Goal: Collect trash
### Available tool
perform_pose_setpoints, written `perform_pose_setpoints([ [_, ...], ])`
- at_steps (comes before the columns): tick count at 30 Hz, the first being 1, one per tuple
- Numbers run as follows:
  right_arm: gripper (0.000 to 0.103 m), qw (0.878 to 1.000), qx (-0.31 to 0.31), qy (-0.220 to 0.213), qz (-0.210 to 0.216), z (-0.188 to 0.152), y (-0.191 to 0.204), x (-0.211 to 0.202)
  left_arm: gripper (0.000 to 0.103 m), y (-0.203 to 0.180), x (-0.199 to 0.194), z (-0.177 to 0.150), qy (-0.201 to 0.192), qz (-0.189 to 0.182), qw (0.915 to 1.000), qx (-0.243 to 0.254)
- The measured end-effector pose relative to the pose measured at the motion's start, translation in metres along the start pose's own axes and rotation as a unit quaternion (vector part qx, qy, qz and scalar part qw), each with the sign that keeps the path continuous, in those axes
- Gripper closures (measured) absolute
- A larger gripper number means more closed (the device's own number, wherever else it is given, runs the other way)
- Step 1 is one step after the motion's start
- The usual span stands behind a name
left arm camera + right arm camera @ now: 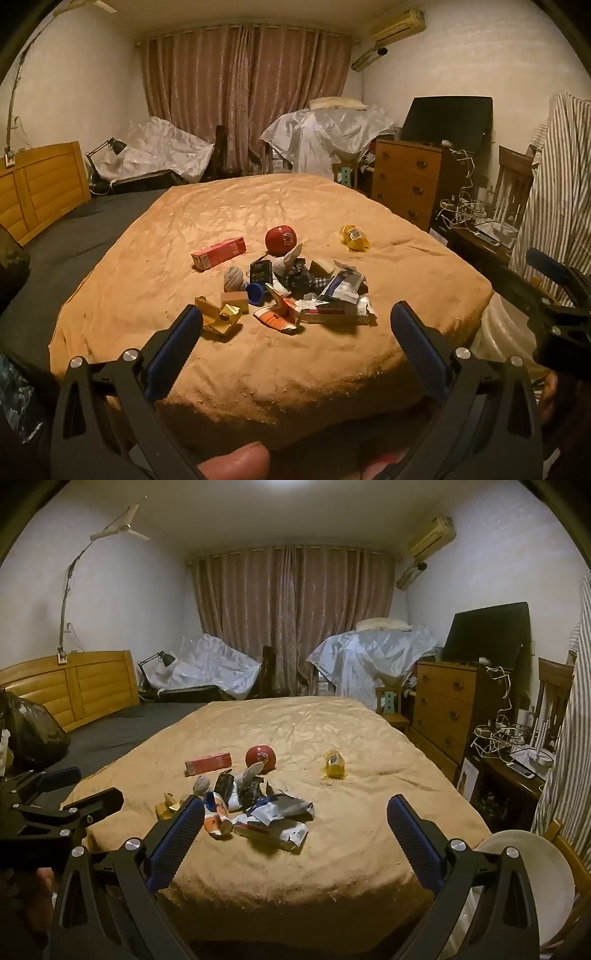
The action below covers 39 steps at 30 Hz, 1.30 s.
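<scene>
A heap of trash lies on the tan bedspread (258, 206): crumpled wrappers (336, 295) (280, 812), a red box (218, 252) (208, 762), a red round tin (280, 239) (260, 757), a yellow wrapper (354, 238) (334, 764), a gold foil box (218, 317) and an orange-white carton (279, 317) (216, 814). My left gripper (293, 325) is open and empty, held over the bed's near edge short of the heap. My right gripper (295, 816) is open and empty, likewise short of the heap.
A white bin (524, 882) stands at the bed's right corner. A black trash bag (31, 729) lies at the left. A wooden dresser (443, 705) with a monitor and a cluttered desk (517, 760) stand to the right. The headboard (37, 188) is at the left.
</scene>
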State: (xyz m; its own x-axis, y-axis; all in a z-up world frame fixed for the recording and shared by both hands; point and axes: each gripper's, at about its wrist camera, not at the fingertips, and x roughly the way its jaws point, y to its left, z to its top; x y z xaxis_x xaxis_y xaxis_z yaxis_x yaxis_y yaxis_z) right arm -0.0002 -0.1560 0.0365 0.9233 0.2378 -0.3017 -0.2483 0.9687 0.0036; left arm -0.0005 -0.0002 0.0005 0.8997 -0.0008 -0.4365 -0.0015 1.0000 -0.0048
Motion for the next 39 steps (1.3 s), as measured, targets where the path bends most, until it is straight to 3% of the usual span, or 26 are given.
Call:
perform_pose_setpoints([
  [39,0.004,1.0,0.0,-0.003,0.001,0.0,0.001,-0.001,0.005,0.01,0.008,-0.002,0.012,0.019,0.9997,-0.007],
])
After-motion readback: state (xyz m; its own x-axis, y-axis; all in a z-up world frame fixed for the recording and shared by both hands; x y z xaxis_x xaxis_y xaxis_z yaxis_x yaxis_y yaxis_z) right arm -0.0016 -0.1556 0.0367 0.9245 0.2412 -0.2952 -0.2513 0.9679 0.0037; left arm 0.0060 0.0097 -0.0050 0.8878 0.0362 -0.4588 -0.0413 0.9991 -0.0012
